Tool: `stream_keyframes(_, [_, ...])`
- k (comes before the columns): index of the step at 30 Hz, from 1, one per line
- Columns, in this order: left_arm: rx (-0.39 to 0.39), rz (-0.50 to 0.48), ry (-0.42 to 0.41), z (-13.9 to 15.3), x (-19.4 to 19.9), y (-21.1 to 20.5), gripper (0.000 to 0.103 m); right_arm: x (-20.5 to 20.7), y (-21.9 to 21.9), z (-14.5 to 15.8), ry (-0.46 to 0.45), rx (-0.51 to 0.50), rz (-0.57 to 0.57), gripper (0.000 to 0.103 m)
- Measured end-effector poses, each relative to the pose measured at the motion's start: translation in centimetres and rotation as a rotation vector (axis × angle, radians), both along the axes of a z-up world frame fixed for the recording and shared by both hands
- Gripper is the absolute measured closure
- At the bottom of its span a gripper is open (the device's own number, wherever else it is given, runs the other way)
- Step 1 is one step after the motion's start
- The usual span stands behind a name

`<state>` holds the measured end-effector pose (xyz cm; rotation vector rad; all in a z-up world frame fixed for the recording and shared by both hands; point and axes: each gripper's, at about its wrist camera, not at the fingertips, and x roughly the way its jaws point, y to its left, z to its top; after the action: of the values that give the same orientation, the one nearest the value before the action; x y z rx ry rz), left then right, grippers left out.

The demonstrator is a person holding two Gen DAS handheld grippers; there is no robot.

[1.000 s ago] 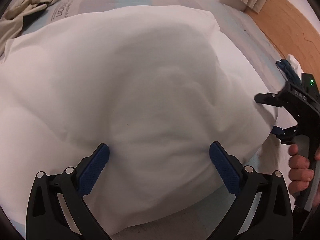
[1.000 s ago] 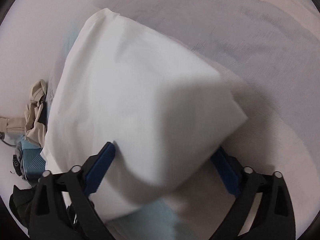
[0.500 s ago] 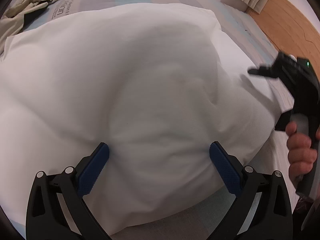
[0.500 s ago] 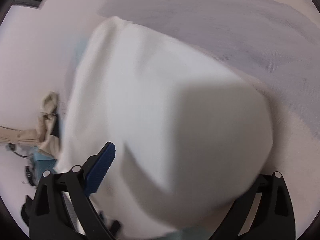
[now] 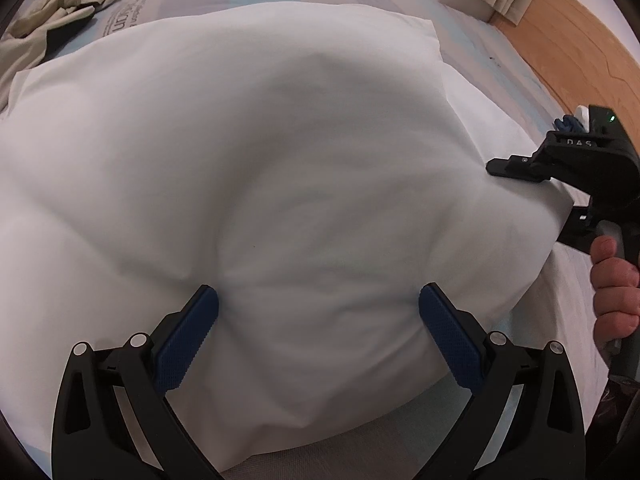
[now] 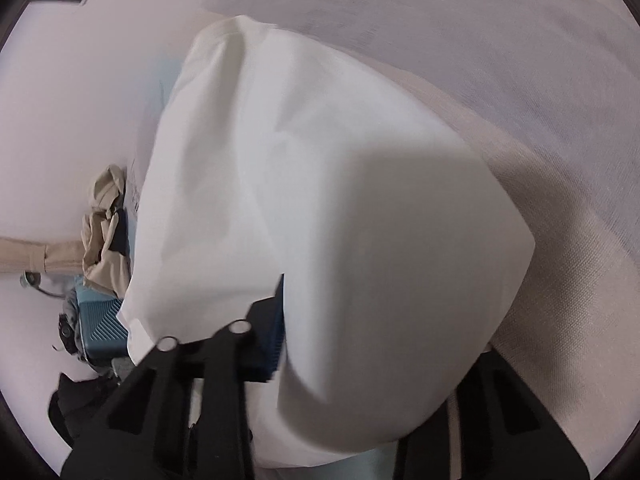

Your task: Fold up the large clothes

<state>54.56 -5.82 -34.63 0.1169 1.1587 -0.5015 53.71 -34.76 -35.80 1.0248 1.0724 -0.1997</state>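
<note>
The blue pads (image 5: pixel 186 344) of the left gripper (image 5: pixel 318 320) stand spread wide, their tips pressed into the near face of a puffed white cloth bundle (image 5: pixel 280 180) that bulges between them, touched but not pinched. At the bundle's right edge the right gripper (image 5: pixel 560 196), held in a bare hand (image 5: pixel 614 288), has a fold of the same cloth between its jaws; its own camera shows one blue pad (image 6: pixel 272 332) tight against the fabric while the other finger is hidden behind the white mass (image 6: pixel 340 220), so the grip reads as closed on the cloth, though the far pad cannot be seen. The bundle lies on a pale bed surface (image 5: pixel 500 64), filling most of the left camera's view, with a crumpled beige garment (image 5: pixel 52 12) well apart at the far left and a wooden floor (image 5: pixel 580 40) beyond the far right corner. The step in hand appears to be gathering and squaring the right side of the large white piece before a fold. The next move likely calls for the right hand to carry its edge across while the left pads hold the near side steady, keeping the layers from sliding.
</note>
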Motion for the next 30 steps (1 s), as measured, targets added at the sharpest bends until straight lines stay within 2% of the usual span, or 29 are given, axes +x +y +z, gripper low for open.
stream_keyframes(5, [-0.001,0.007,-0.002,0.0,-0.1,0.0,0.005,0.6,0.7,1.6,0.009,-0.071,0.043,0.079])
stream_keyframes(12, [-0.034,0.035,-0.011,0.8,-0.3,0.7,0.005,2.2,3.5,5.7,-0.021,-0.267,0.196,0.082])
stream_keyframes(17, [-0.025,0.147,-0.043,3.6,-0.4,6.0,0.006,3.2,5.3,9.0,-0.067,-0.371,0.284,0.083])
stream_keyframes(19, [-0.032,0.188,-0.030,3.2,-0.6,8.4,0.006,3.8,6.8,10.6,-0.097,-0.430,0.337,0.083])
stream_keyframes(21, [-0.010,0.182,-0.010,2.0,-0.8,9.6,0.009,4.2,8.5,12.1,-0.130,-0.496,0.396,0.083])
stream_keyframes(25, [0.004,0.168,-0.018,0.4,-1.0,9.6,0.008,4.8,12.5,14.2,-0.185,-0.623,0.496,0.084])
stream_keyframes(30, [-0.018,0.197,-0.020,-0.7,-0.9,10.2,0.007,4.8,15.9,16.4,-0.252,-0.693,0.573,0.086])
